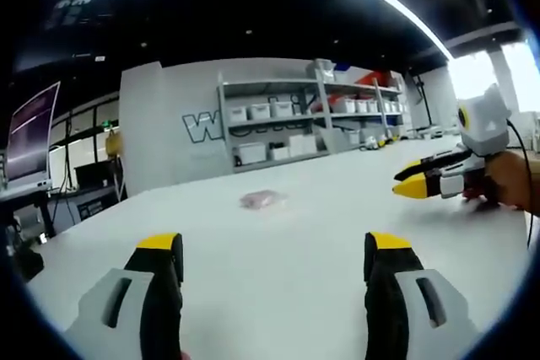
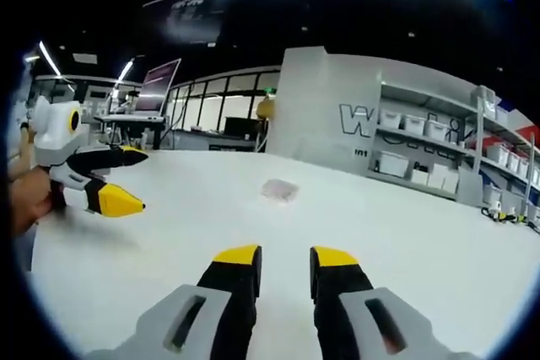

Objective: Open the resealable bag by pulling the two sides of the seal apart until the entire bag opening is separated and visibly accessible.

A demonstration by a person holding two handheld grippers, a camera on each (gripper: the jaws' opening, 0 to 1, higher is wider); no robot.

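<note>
Sitting flat out on the white bench (image 1: 278, 292), the small resealable bag (image 1: 259, 200) is holding something pinkish, can't tell what. It's lying well ahead of both tongs, untouched. Left tongs (image 1: 274, 259) are hovering wide open and empty; right tongs (image 2: 284, 269) are gaping narrower, also empty.

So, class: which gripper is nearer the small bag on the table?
Left, but barely: nearly equal. The left gripper has the bag straight ahead, untouched; the right gripper has it ahead too, slightly farther off.
</note>
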